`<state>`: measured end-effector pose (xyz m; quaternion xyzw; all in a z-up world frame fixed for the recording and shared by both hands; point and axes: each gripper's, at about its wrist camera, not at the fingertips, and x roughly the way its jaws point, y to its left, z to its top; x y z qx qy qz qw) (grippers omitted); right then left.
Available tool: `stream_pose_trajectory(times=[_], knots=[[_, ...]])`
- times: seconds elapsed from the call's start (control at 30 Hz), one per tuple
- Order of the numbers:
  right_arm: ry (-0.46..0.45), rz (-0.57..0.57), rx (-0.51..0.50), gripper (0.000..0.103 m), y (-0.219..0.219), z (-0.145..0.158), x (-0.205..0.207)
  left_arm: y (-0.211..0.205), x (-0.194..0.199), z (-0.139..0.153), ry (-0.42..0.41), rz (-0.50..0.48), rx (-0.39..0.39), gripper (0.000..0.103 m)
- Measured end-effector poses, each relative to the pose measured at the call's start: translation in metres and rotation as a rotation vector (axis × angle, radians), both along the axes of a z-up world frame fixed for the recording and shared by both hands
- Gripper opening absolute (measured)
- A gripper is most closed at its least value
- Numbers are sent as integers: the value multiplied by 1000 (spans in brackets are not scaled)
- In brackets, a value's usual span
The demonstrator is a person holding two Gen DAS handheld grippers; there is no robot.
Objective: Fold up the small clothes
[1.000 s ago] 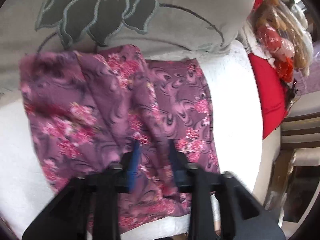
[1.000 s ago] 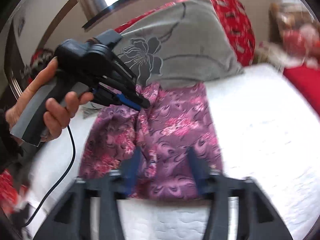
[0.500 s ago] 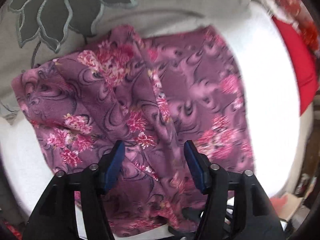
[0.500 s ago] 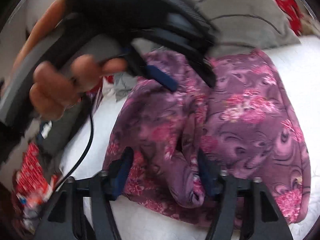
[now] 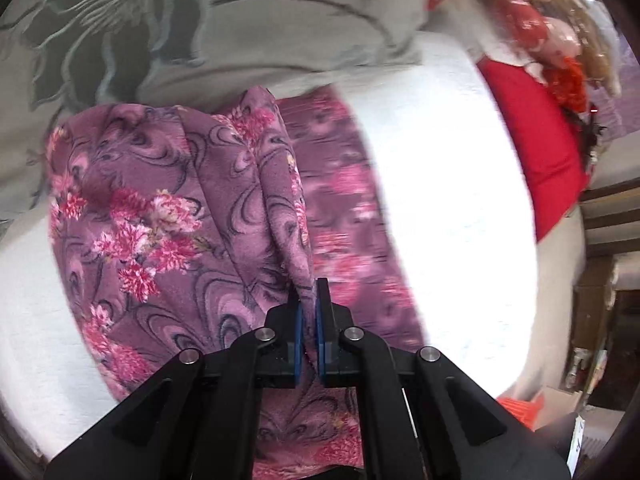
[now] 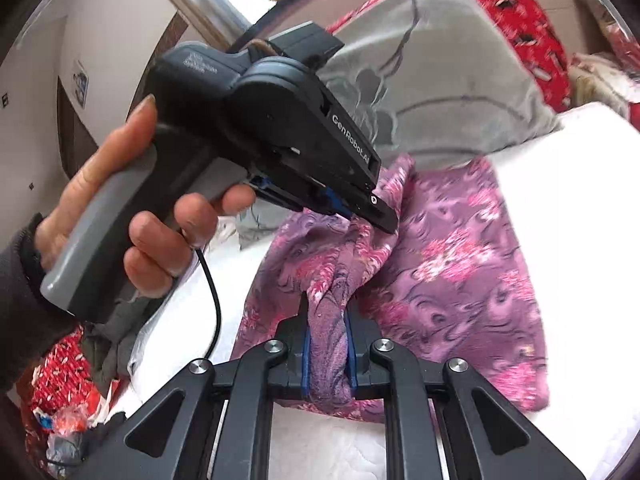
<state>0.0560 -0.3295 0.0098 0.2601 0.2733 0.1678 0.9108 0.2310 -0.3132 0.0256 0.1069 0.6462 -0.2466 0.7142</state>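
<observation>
A small purple garment with pink flowers [image 5: 168, 216] lies on a white quilted surface [image 5: 448, 208]; it also shows in the right wrist view [image 6: 460, 276]. My left gripper [image 5: 307, 300] is shut on a raised fold of the garment along its middle. In the right wrist view the left gripper [image 6: 376, 212] is held by a hand and pinches the cloth further back. My right gripper [image 6: 328, 320] is shut on a bunched fold at the garment's near edge. The left half of the garment is lifted off the surface.
A grey pillow with a flower pattern [image 5: 224, 28] lies just behind the garment. A red cushion [image 5: 548, 152] and a doll [image 5: 536, 28] sit at the right. A black cable [image 6: 214, 304] hangs from the left gripper. Clutter [image 6: 64, 380] lies left of the bed.
Both grippers were open around the cloth half a second ago; both have closed on folds of the garment, and the left half is now pulled up.
</observation>
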Motion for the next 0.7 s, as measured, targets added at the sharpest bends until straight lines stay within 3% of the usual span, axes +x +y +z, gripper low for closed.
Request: stream_pose_trajectory(times=[0.17,0.27,0.3,0.33,0.4,0.53,0.67,0.7], knots=[[21,-102,2,12,-32,0,-22,-3,-8,8,15,40,-173,4],[106,-160,-10,12,-49,-24,-18,25,-2,26,-34,122,-298,10],[151,-176,-6,12,-56,-38,-15,40,1,31,-55,163,-328,19],[187,-180,3,12,-59,-49,-13,54,7,35,-74,197,-340,35],[254,-178,22,14,-62,-65,-7,86,14,35,-127,273,-308,45],[261,-178,41,24,-67,-50,-9,127,18,14,-140,326,-241,45],[154,-217,61,50,-83,-10,13,157,15,-15,-74,373,-251,45],[153,-199,74,51,-84,-2,34,163,14,-19,-69,376,-259,45]])
